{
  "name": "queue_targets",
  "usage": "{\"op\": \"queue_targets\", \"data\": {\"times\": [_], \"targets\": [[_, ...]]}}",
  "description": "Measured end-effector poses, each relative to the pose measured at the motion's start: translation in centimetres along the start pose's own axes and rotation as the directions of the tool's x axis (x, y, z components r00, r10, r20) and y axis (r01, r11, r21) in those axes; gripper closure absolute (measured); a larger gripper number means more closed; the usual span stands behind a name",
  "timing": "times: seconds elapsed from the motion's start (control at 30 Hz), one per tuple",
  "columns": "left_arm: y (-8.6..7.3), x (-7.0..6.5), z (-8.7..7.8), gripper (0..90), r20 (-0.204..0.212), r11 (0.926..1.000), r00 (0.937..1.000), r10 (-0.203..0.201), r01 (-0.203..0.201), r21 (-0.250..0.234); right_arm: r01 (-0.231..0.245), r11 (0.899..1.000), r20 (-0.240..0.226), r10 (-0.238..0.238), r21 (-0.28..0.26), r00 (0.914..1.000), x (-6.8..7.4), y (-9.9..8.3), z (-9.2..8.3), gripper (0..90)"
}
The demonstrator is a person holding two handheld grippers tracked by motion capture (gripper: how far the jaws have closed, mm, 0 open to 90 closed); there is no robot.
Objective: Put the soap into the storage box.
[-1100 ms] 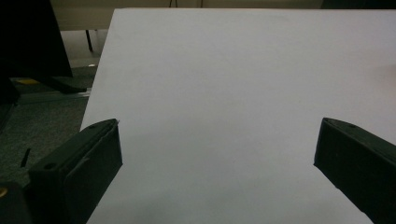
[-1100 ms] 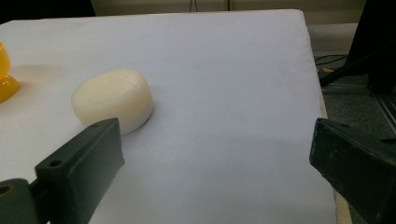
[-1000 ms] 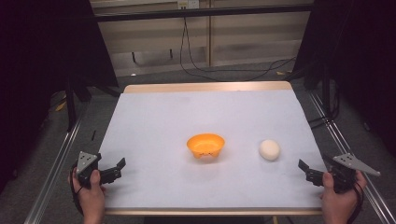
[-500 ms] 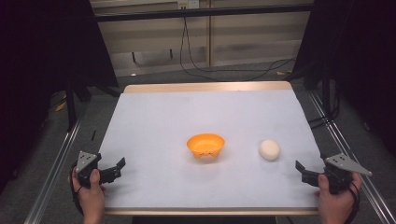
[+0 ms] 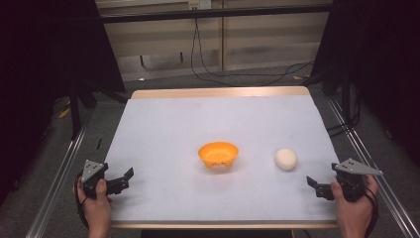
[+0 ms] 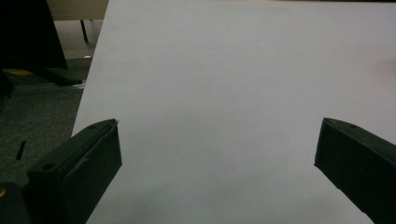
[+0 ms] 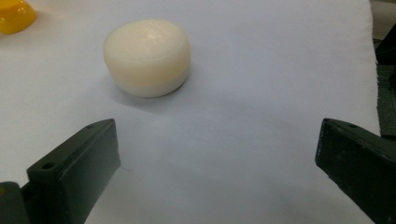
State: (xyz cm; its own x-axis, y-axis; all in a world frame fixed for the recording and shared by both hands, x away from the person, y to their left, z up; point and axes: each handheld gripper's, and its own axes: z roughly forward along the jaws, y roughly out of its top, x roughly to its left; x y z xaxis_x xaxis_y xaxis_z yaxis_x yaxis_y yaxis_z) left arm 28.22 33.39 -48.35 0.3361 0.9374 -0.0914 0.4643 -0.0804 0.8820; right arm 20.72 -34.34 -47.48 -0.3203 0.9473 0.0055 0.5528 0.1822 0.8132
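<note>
An orange bowl (image 5: 218, 154) sits near the middle of the white-covered table (image 5: 163, 129). To its right lies a cream-white rounded lump (image 5: 286, 158), like a bun; in the right gripper view the lump (image 7: 146, 58) is just ahead and left of the jaws, with the bowl's edge (image 7: 14, 14) at the top left corner. My right gripper (image 5: 313, 185) is open at the table's front right, a short way from the lump. My left gripper (image 5: 125, 178) is open at the front left, with bare white cover (image 6: 224, 93) between its jaws.
Metal rails (image 5: 54, 183) run along both sides of the table. Cables (image 5: 213, 69) lie on the floor beyond the far edge. A dark stand (image 5: 74, 104) is off the table's left side. Broad bare cover surrounds the bowl.
My right gripper has shifted a little left and inward toward the lump. The left gripper, bowl and lump have stayed put.
</note>
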Motion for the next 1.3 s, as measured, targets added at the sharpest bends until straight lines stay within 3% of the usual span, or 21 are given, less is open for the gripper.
{"op": "queue_targets", "data": {"times": [0.1, 0.2, 0.33, 0.53, 0.7, 0.83, 1.3], "targets": [[0.0, 0.0, 0.0, 0.5, 0.002, 1.0000, 1.0000, 0.000, 0.000, -0.001, 0.000, 0.999, -0.007, 0.000, 0.039, 1.0000, 0.0, 0.5, 0.3, 0.0], [0.0, 0.0, 0.0, 0.7, 0.001, 1.0000, 1.0000, -0.005, 0.005, -0.001, 0.040, 0.993, -0.028, -0.037, 0.113, 0.9989, 0.2, 1.6, 0.9, 0.0], [0.0, 0.0, 0.0, 0.7, 0.000, 1.0000, 1.0000, -0.001, 0.001, 0.002, 0.052, 0.987, -0.075, -0.041, 0.149, 0.9963, 0.3, 2.5, 1.4, 0.0], [0.0, 0.0, 0.1, 0.8, 0.005, 1.0000, 1.0000, 0.005, -0.005, 0.005, 0.046, 0.980, -0.079, -0.031, 0.195, 0.9964, 0.2, 3.4, 2.0, 0.0], [0.0, 0.0, 0.1, 0.8, 0.007, 0.9999, 1.0000, 0.003, -0.003, 0.011, 0.068, 0.969, -0.098, -0.045, 0.239, 0.9941, 0.0, 4.3, 2.6, 0.6], [0.1, 0.0, 0.2, 1.0, 0.012, 0.9999, 0.9999, 0.007, -0.007, 0.014, 0.094, 0.959, -0.122, -0.063, 0.267, 0.9905, 0.3, 5.2, 3.3, 2.9], [0.1, 0.0, 0.2, 1.0, 0.014, 0.9998, 0.9999, 0.008, -0.008, 0.020, 0.121, 0.950, -0.163, -0.076, 0.288, 0.9837, 1.2, 6.5, 4.7, 6.7]]}}
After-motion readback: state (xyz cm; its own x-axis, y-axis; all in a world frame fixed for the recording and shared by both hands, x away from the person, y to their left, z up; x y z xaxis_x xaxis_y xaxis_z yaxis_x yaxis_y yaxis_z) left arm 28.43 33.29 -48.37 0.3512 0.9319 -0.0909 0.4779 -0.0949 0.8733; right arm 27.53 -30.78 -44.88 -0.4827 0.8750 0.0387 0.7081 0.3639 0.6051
